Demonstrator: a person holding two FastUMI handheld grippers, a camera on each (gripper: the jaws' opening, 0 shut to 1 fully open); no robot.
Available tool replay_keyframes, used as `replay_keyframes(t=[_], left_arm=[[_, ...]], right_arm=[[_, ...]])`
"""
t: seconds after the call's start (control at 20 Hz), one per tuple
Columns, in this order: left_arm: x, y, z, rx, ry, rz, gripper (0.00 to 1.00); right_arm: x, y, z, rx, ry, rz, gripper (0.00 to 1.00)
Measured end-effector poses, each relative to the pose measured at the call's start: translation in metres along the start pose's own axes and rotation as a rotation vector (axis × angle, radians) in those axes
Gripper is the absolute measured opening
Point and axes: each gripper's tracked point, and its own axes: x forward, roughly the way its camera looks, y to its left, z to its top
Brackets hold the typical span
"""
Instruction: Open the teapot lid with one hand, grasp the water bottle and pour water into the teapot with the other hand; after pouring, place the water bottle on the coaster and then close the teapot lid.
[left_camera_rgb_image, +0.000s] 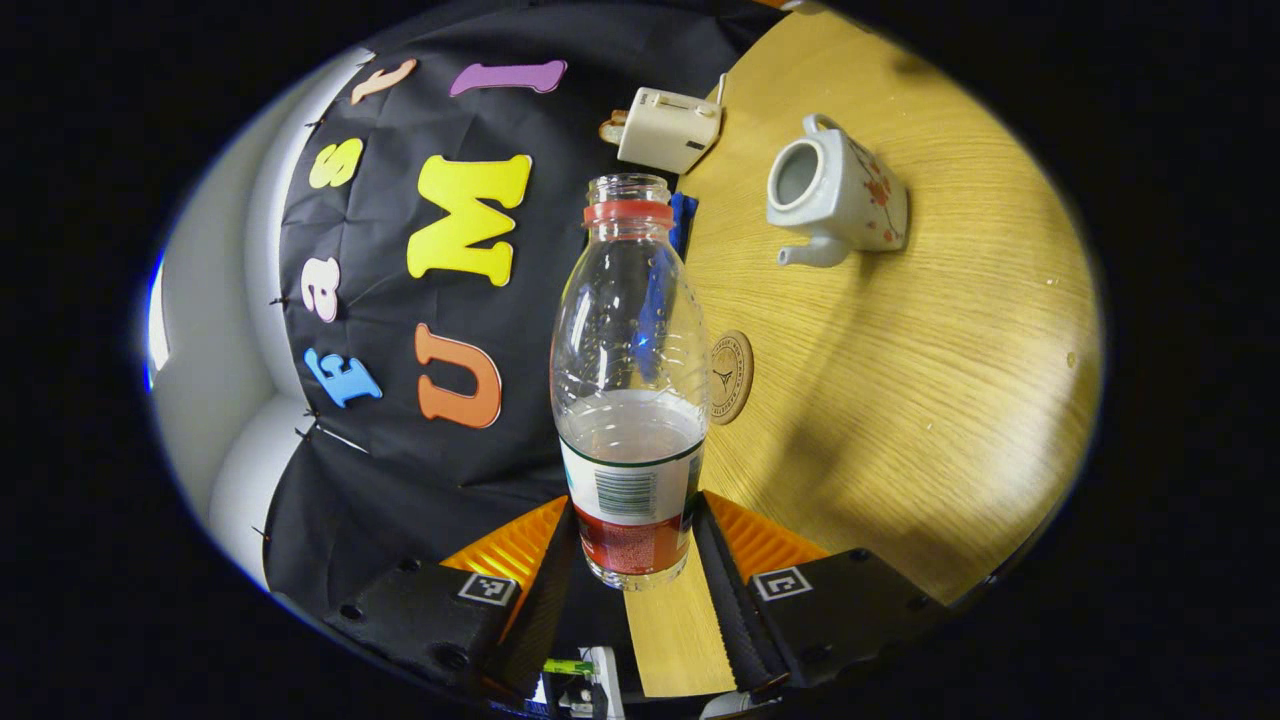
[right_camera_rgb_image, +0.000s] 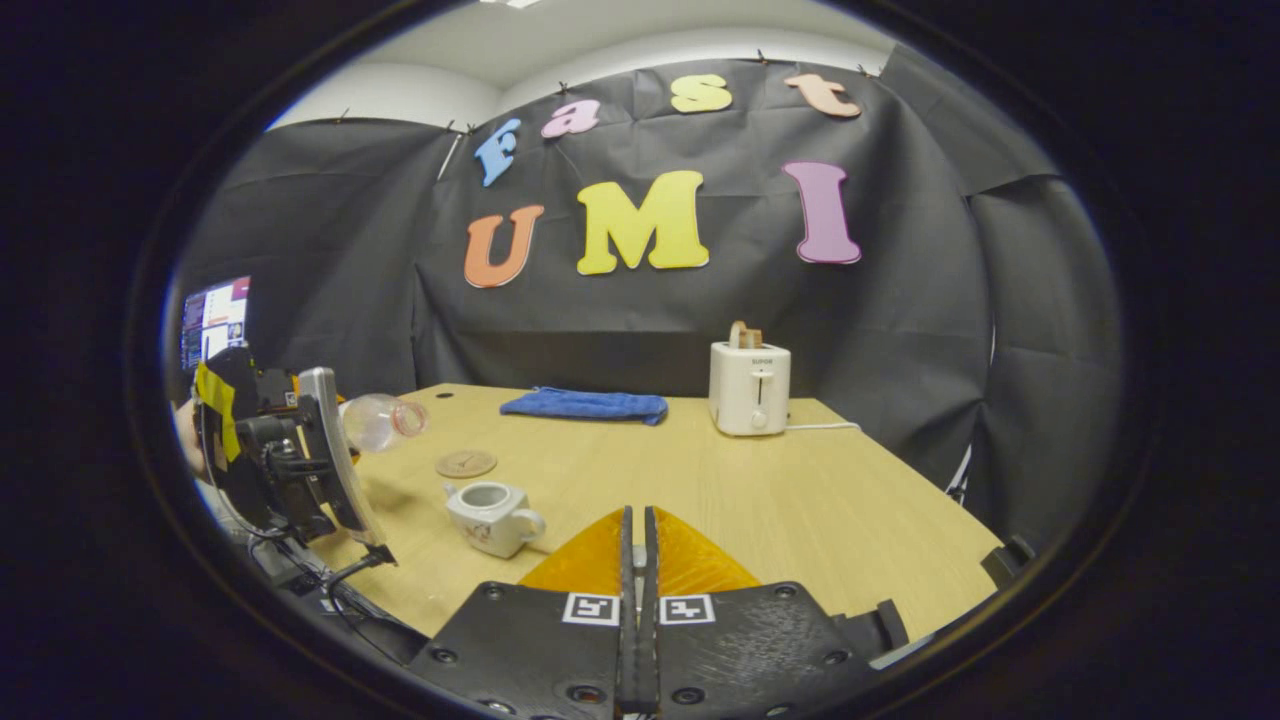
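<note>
my left gripper (left_camera_rgb_image: 632, 590) is clamped low on the water bottle (left_camera_rgb_image: 628, 400), tipped above the table near the open teapot (left_camera_rgb_image: 838, 195); it's light, smooth plastic, slippery, so i grip firmly.

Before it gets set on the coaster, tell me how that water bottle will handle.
The water bottle is clear thin plastic, so it probably flexes under the left tongs. Partly full and uncapped, it may slosh or spill when tilted. Tall and narrow, it could tip if set unevenly on the small coaster.
</note>
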Motion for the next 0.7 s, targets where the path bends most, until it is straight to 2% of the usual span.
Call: replay_keyframes(t=[0.3,0.7], left_arm=[[0.003,0.008,0.011,0.152,0.019,0.014,0.7],[0.006,0.011,0.016,0.264,0.048,0.021,0.7]], right_arm=[[-0.003,-0.003,-0.002,0.013,-0.007,0.005,0.0],[-0.005,-0.014,-0.006,0.031,-0.008,0.0,0.0]])
